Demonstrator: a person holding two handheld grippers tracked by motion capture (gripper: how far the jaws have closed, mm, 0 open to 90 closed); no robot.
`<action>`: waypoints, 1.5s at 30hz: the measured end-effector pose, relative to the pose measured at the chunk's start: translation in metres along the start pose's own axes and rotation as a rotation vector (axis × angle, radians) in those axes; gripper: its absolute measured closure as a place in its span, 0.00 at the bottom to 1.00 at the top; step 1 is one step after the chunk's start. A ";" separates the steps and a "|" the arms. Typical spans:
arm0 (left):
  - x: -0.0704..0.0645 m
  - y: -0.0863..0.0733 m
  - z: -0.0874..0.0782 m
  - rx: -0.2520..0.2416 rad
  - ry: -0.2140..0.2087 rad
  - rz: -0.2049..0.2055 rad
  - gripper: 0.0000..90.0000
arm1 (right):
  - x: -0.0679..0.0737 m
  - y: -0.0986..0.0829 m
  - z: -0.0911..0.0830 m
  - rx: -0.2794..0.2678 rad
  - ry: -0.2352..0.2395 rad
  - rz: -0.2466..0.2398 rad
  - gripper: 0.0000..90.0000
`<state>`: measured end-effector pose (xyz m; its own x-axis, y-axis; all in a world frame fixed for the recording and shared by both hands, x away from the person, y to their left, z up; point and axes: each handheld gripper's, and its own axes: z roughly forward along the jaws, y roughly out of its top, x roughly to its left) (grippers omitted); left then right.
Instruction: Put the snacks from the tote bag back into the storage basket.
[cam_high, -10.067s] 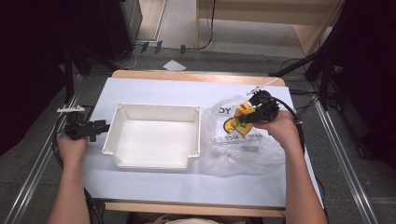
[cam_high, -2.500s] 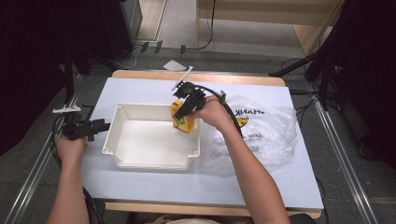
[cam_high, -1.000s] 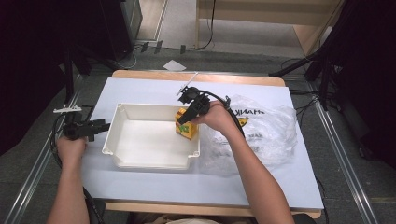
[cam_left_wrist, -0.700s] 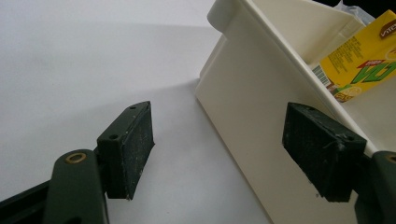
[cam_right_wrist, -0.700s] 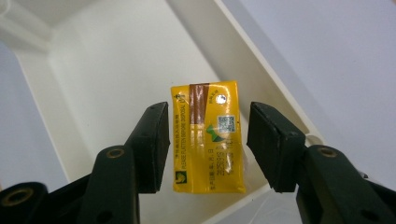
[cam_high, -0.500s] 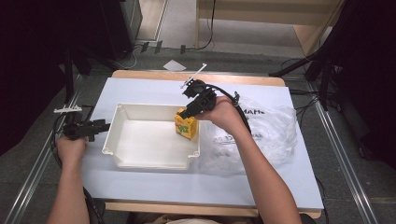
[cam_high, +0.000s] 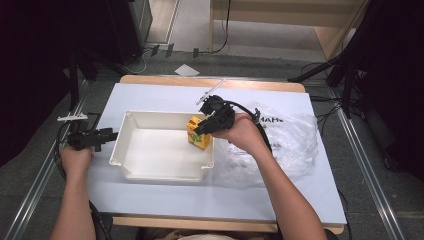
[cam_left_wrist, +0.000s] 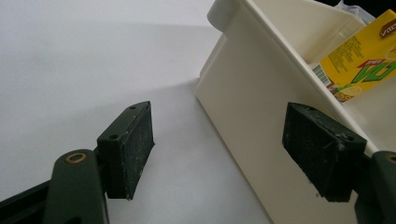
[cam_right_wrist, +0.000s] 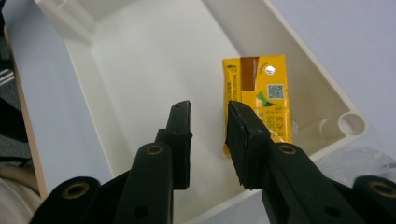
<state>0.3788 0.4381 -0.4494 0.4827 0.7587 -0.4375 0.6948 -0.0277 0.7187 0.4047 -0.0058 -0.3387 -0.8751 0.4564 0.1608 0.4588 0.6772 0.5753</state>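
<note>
One yellow carton (cam_high: 197, 134) stands in the white bin (cam_high: 150, 170), at its right wall toward the far corner. Right gripper (cam_high: 201, 128) hangs above the bin's right side, jaws narrowly parted and empty; in the right gripper view the carton (cam_right_wrist: 260, 100) sits just beyond and beside one jaw, apart from the pads. Left gripper (cam_high: 106, 136) rests on the table (cam_high: 165, 192) just left of the bin, jaws wide, gripping nothing, bin wall (cam_left_wrist: 261, 130) between them. Clear plastic bag (cam_high: 287, 145) lies right of the bin.
</note>
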 end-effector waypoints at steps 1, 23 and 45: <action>0.000 0.000 0.000 -0.001 0.000 -0.002 0.29 | 0.001 -0.002 0.001 0.000 -0.001 -0.012 0.81; 0.000 0.000 0.001 0.013 0.002 0.005 0.29 | 0.002 -0.037 0.036 -0.022 0.038 0.020 1.00; -0.001 -0.001 0.001 0.019 0.005 0.006 0.29 | -0.010 -0.040 0.042 -0.033 0.022 0.048 1.00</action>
<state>0.3787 0.4365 -0.4503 0.4841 0.7620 -0.4301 0.7019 -0.0447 0.7108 0.4015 -0.0138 -0.3969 -0.8557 0.4747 0.2062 0.4953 0.6356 0.5922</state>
